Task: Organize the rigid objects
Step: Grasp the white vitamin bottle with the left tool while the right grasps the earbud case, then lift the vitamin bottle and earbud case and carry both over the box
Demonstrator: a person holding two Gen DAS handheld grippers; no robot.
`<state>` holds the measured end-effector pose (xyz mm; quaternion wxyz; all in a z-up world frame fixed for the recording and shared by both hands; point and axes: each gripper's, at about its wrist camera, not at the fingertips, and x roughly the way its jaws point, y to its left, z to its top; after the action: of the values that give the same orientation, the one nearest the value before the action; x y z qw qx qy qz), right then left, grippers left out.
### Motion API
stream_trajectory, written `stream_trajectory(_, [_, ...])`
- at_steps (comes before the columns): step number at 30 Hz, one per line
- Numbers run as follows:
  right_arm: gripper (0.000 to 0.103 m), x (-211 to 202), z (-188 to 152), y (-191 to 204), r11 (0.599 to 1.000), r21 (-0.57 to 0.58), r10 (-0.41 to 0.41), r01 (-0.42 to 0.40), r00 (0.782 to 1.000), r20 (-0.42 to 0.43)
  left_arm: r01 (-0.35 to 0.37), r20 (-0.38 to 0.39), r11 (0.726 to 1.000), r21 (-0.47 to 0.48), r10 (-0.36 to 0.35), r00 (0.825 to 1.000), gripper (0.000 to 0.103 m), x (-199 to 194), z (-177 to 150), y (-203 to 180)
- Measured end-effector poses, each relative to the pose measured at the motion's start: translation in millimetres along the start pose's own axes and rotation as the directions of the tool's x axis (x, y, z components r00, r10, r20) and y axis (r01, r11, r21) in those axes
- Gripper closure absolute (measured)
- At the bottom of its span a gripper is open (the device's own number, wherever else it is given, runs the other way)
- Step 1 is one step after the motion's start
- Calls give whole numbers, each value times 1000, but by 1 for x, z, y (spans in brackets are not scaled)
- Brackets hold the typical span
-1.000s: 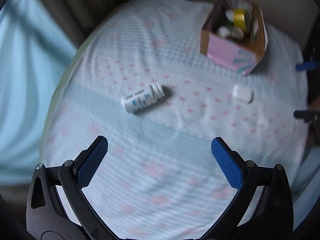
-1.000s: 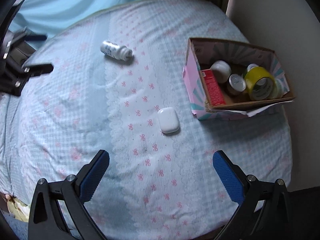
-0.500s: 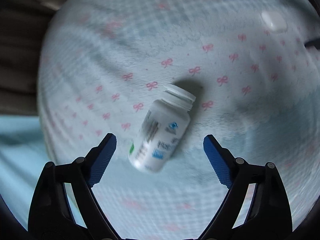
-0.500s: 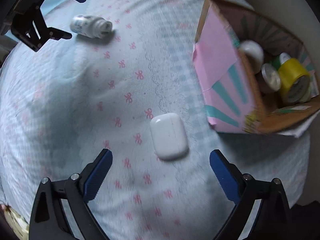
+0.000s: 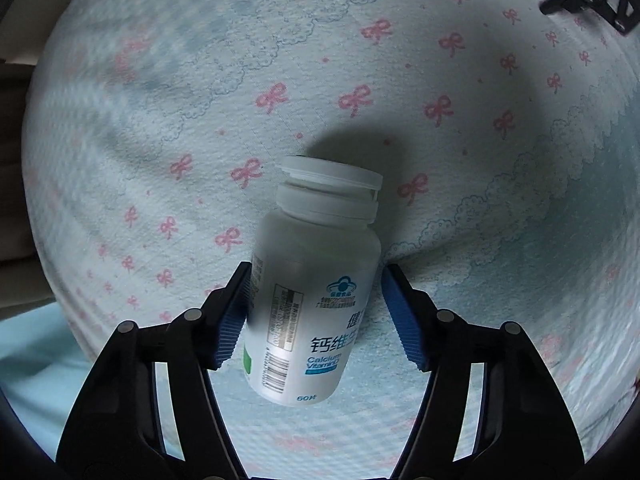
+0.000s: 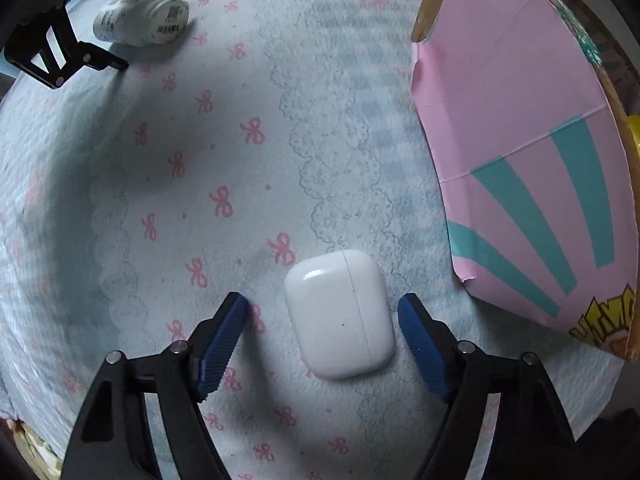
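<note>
Your left tongs [image 5: 314,312] straddle the pill bottle [image 5: 312,292], which lies on its side on the bed cover [image 5: 160,120]. Long axis runs roughly along the fingers, cap pointing away from you & tilted a bit right, base toward the cam. Left pad [image 5: 236,320] looks to be touching the bottle wall; right pad shows a thin gap, so not clamped yet, jaws part-closed around it. Label partly readable ("Calcium"), rest curves out of sight.

Your right tongs [image 6: 324,340] sit wide either side of the white earbud case [image 6: 340,314], no contact on either pad. Case lies flat, long axis fwd, away end tilted slightly left, lid seam running along that axis.

Pink/teal cardboard box [image 6: 520,160] stands just right of the case, cut off by the frame edge; contents hidden bar a sliver of yellow. In the right view the bottle [image 6: 140,20] shows far top-left, w/ the other tongs [image 6: 108,20] partly out of frame.
</note>
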<state>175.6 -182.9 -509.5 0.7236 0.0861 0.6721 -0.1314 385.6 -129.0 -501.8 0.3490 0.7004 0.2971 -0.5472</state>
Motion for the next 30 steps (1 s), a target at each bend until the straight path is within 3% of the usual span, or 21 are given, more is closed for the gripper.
stream_trajectory(2, [48, -3, 0, -1, 1000, -9, -2, 2, 1000, 6, 2, 7, 1000, -9, -2, 1000, 55, -4, -1, 1])
stream_trajectory(4, [58, -5, 1, -6, 1000, -14, -5, 5, 1000, 10, 12, 11, 1000, -27, -11, 1000, 55, -7, -2, -2])
stream_trajectory(11, [58, -13, 3, -12, 1000, -25, 10, -10, 1000, 19, 45, 46, 988, -149, -39, 998, 55, -22, -3, -26])
stream_trajectory(17, [58, -28, -9, -9, 999, -37, 22, -21, 999, 38, 96, 113, 943, -320, -63, 992, 56, -46, -9, -52])
stream_trajectory(23, [58, -51, -30, -6, 998, -38, 45, -42, 997, 65, 164, 186, 846, -507, -79, 979, 56, -71, -24, -90])
stream_trajectory(30, [58, -87, -57, -9, 997, -14, 76, -75, 992, 97, 268, 305, 642, -719, -55, 951, 56, -111, -42, -135])
